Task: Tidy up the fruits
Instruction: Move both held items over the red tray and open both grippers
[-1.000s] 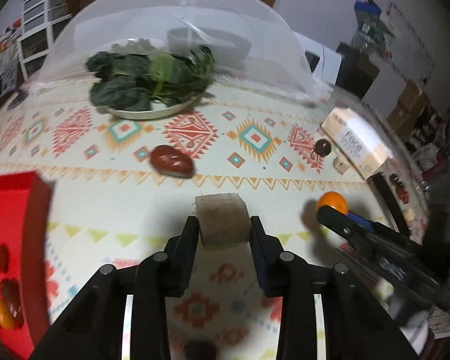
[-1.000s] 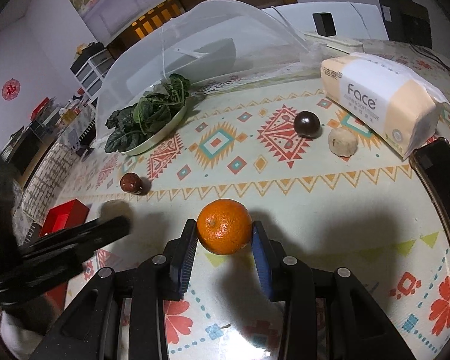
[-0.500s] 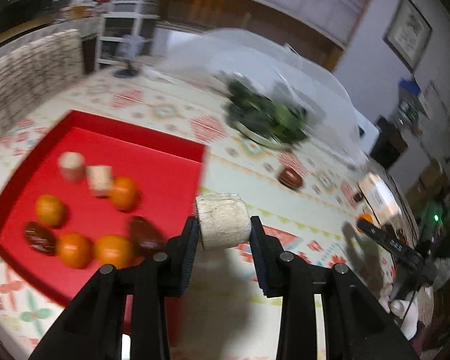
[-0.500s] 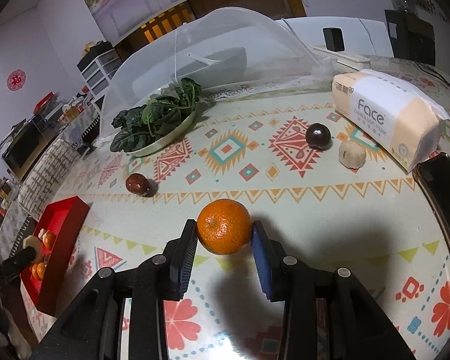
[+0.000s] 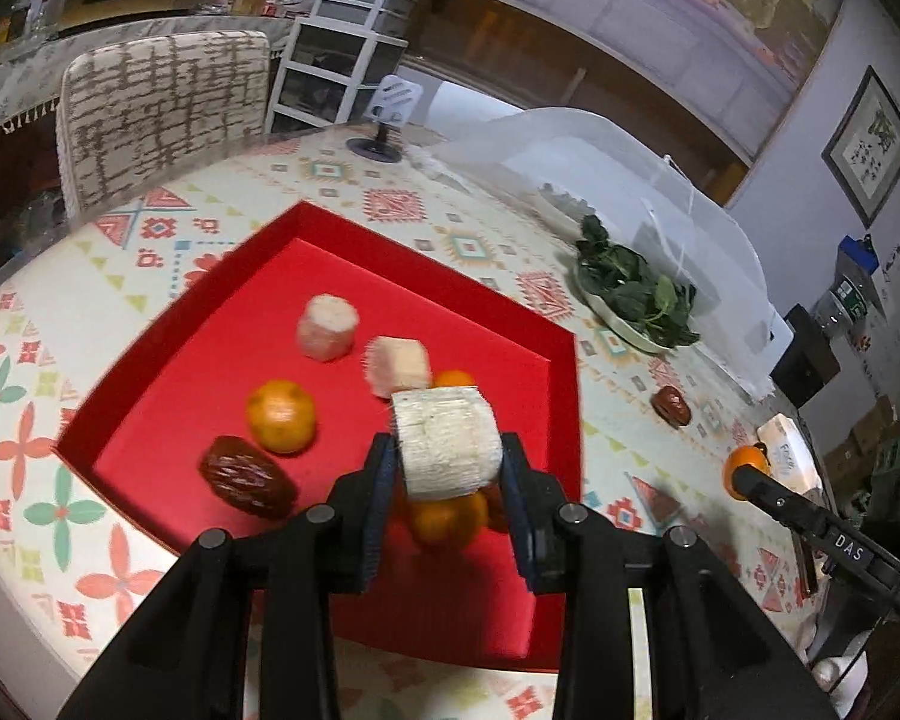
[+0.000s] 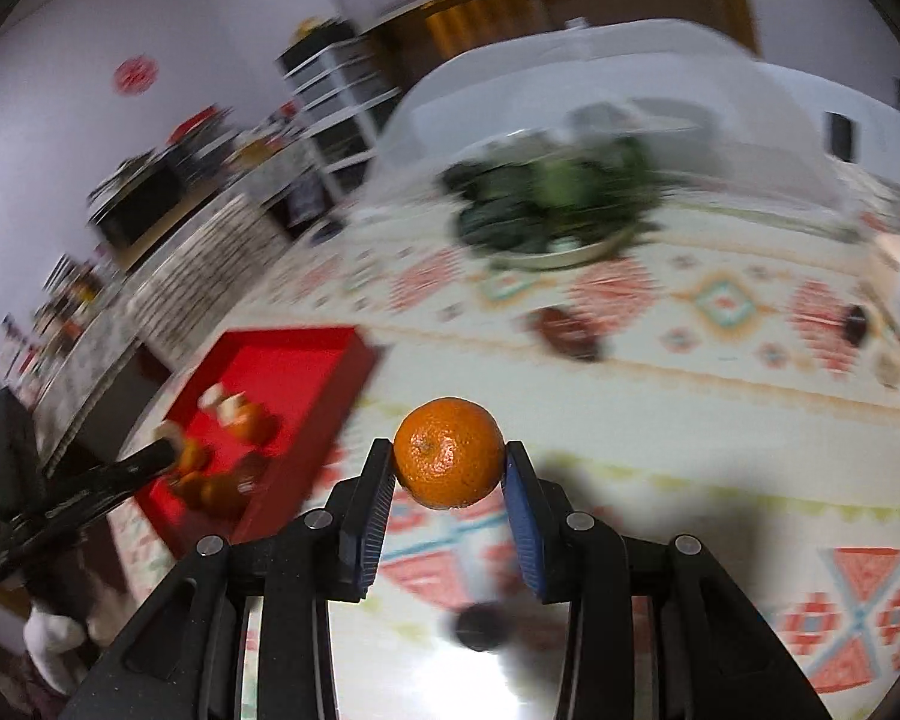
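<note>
The left gripper [image 5: 447,468] is clamping a pale fibrous cylindrical chunk [image 5: 446,443] above the shallow red tray [image 5: 342,252]. The right gripper [image 6: 447,489] is squeezing a round orange mandarin [image 6: 448,452]

The table wears a patterned cloth [image 5: 390,204] with diamonds and flowers in red and teal. A plate of dark greens [image 5: 633,294] sits right at the edge of a clear mesh food cover [image 5: 618,162] (there's something pale under it, too blurry to tell what). A chair [image 5: 162,102] with a woven back stands at the far side, white drawers [image 5: 354,48] behind it. A framed picture [image 5: 868,147] hangs on the wall, and a tissue pack [image 5: 789,459] lies near the cloth's right edge.
</note>
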Demonstrator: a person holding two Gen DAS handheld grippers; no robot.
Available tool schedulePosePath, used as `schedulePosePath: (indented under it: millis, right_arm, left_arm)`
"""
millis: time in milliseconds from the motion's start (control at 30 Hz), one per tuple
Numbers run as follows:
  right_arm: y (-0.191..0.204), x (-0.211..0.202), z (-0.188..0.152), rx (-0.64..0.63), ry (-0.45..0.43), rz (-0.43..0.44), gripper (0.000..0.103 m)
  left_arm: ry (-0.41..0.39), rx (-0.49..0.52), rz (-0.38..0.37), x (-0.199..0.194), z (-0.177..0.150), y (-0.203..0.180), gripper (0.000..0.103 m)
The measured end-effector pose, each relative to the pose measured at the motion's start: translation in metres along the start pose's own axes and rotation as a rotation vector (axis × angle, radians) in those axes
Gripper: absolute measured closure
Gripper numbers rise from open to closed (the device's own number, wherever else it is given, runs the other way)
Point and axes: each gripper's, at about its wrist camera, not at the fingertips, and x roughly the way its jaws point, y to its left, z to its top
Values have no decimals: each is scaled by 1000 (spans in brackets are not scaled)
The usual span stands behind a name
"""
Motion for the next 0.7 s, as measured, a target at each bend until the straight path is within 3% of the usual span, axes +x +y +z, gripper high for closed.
schedulePosePath:
  millis: [267, 533, 700]
  right_arm:
    - [67, 46, 9, -83, 73, 65, 64]
    - [112, 92, 15, -171, 132, 50, 63]
    - [117, 112, 16, -194, 144, -3, 63]
  left_arm:
    - [-57, -10, 31, -11, 12, 26, 70]
    - [-51, -71, 11, -6, 17, 54, 69]
    - [-77, -109, 4, -14, 22, 68, 48]
